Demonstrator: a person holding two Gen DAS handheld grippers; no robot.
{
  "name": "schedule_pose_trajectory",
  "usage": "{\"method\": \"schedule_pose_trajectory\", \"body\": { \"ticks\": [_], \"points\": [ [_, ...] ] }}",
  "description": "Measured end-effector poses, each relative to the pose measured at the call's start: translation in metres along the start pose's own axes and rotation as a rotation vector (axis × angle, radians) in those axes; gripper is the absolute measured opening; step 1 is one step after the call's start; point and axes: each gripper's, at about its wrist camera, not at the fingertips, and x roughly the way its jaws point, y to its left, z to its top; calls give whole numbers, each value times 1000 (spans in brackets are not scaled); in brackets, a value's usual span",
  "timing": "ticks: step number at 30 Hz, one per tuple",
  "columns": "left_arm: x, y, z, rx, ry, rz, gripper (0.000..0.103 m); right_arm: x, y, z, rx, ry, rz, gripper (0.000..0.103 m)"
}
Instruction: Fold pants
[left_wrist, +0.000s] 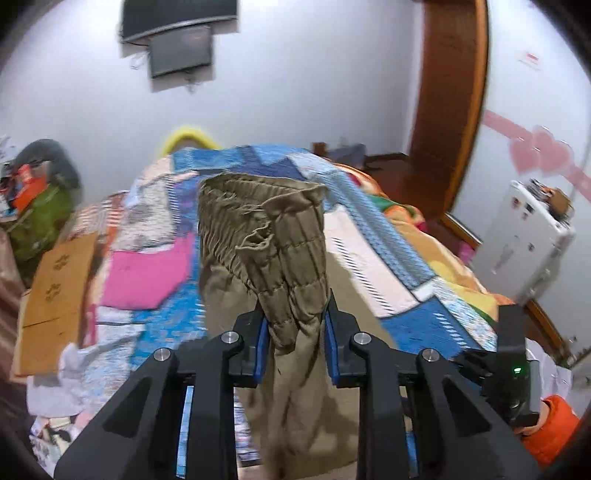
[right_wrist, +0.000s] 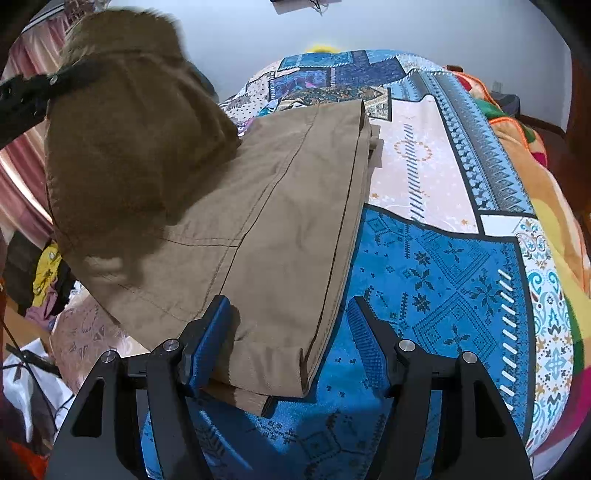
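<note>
Khaki pants (right_wrist: 280, 206) lie along a patchwork quilt (right_wrist: 443, 273) on the bed, legs doubled flat. My left gripper (left_wrist: 295, 325) is shut on the elastic waistband (left_wrist: 266, 229) and holds it lifted above the bed; in the right wrist view this raised end (right_wrist: 129, 147) hangs at upper left with the left gripper's black arm (right_wrist: 26, 92) behind it. My right gripper (right_wrist: 291, 332) is open, its jaws wide apart, straddling the near folded end of the legs (right_wrist: 266, 369), close above the fabric.
A cardboard piece (left_wrist: 55, 291) and a pile of clothes (left_wrist: 40, 206) lie at the bed's left. A white appliance (left_wrist: 524, 236) and a wooden door frame (left_wrist: 447, 110) stand to the right. An orange blanket (right_wrist: 546, 177) covers the bed's right side.
</note>
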Motion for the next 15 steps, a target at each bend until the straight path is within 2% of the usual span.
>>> {"method": "schedule_pose_trajectory", "body": {
  "ticks": [7,15],
  "points": [
    [29,-36,-12,45,91,-111,24,-18,-8,1,4,-43,-34,61],
    [62,-69,-42,139,244,-145,26,-49,-25,3,49,-109,-97,62]
  ]
}}
